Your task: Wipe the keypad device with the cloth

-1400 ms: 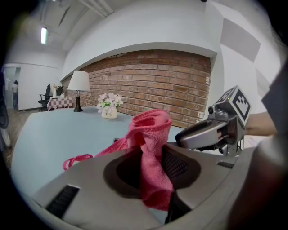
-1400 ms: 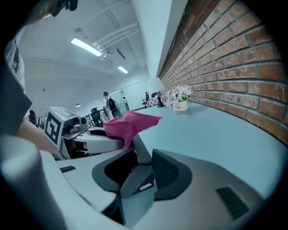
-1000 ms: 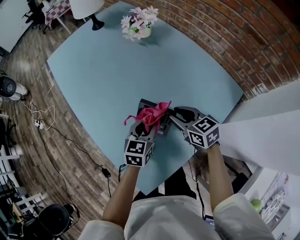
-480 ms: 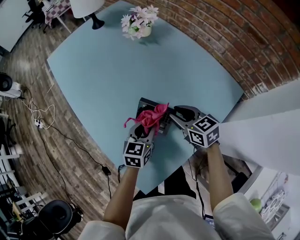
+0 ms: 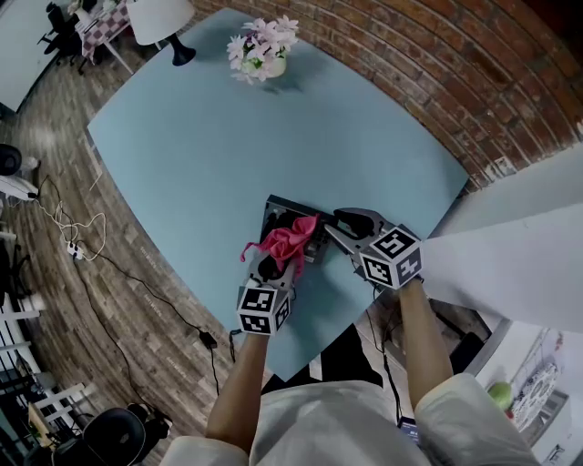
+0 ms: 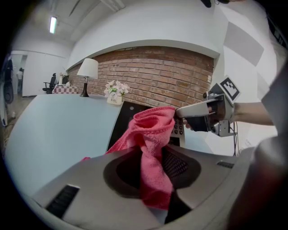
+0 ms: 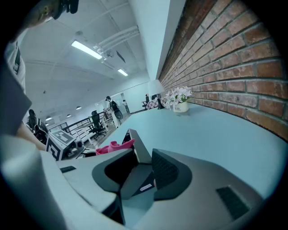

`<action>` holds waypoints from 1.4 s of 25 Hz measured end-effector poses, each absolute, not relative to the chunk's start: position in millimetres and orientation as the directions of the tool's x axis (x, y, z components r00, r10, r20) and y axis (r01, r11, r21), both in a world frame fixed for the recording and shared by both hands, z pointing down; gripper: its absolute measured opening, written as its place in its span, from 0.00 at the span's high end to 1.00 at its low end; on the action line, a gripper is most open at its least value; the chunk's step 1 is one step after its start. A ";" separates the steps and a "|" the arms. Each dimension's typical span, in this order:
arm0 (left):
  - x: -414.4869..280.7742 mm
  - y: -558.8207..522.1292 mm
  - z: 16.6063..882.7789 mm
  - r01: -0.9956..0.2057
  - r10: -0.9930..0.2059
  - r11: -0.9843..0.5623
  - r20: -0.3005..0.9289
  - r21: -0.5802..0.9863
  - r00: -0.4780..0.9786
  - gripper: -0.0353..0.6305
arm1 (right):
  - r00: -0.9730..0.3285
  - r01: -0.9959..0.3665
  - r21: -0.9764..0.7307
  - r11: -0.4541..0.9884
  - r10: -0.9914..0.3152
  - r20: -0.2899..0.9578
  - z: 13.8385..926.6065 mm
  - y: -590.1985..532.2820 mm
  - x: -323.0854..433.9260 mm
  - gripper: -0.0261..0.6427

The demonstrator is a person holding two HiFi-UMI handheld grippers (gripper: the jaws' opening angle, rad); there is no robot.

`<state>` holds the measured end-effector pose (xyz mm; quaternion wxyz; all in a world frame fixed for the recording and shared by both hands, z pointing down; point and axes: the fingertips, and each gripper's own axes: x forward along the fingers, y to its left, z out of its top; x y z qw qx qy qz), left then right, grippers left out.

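Note:
The keypad device [image 5: 281, 212], a dark grey box, lies near the front of the blue table [image 5: 200, 136]. A pink cloth [image 5: 288, 238] is bunched over its near part. My left gripper [image 5: 276, 262] is shut on the cloth [image 6: 152, 148], which hangs from between its jaws over the device's dark face [image 6: 128, 121]. Buttons [image 6: 179, 129] show beside the cloth. My right gripper [image 5: 330, 224] reaches in from the right and is shut on the device's right edge [image 7: 135, 143], which stands between its jaws. The right gripper [image 6: 200, 110] also shows in the left gripper view.
A pot of flowers [image 5: 260, 50] and a white lamp [image 5: 159, 23] stand at the table's far end. A brick wall [image 5: 455, 73] runs along the right side. Cables [image 5: 82, 237] lie on the wooden floor at the left.
My left gripper has drawn the cloth a little back toward me across the device. The right gripper has stayed on the device's edge.

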<state>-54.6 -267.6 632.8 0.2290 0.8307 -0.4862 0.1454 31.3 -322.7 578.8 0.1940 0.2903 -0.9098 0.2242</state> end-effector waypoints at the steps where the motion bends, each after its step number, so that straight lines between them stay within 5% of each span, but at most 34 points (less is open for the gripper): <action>1: -55.0 -265.4 635.3 -0.876 -0.742 -0.418 0.466 0.242 0.482 0.71 | -0.756 -0.616 -0.295 0.730 -0.442 0.483 578.7 -322.8 31.6 0.74; 13: -63.0 -254.3 637.4 -0.876 -0.756 -0.329 0.457 0.353 0.469 0.72 | -0.738 -0.636 -0.255 0.729 -0.477 0.477 578.1 -323.0 31.1 0.74; 18: -69.4 -258.9 598.3 -0.873 -0.806 -0.320 0.378 0.369 0.455 0.72 | -0.676 -0.695 -0.154 0.703 -0.564 0.475 567.7 -325.8 38.0 0.73; 24: -59.0 -282.2 536.6 -0.872 -0.837 -0.394 0.278 0.289 0.470 0.72 | -0.622 -0.772 -0.227 0.594 -0.630 0.465 566.8 -319.7 69.4 0.75; 35: -0.1 -313.7 544.3 -0.815 -0.720 -0.556 0.395 0.163 0.571 0.72 | -0.534 -0.837 -0.216 0.502 -0.667 0.519 572.6 -265.6 87.1 0.76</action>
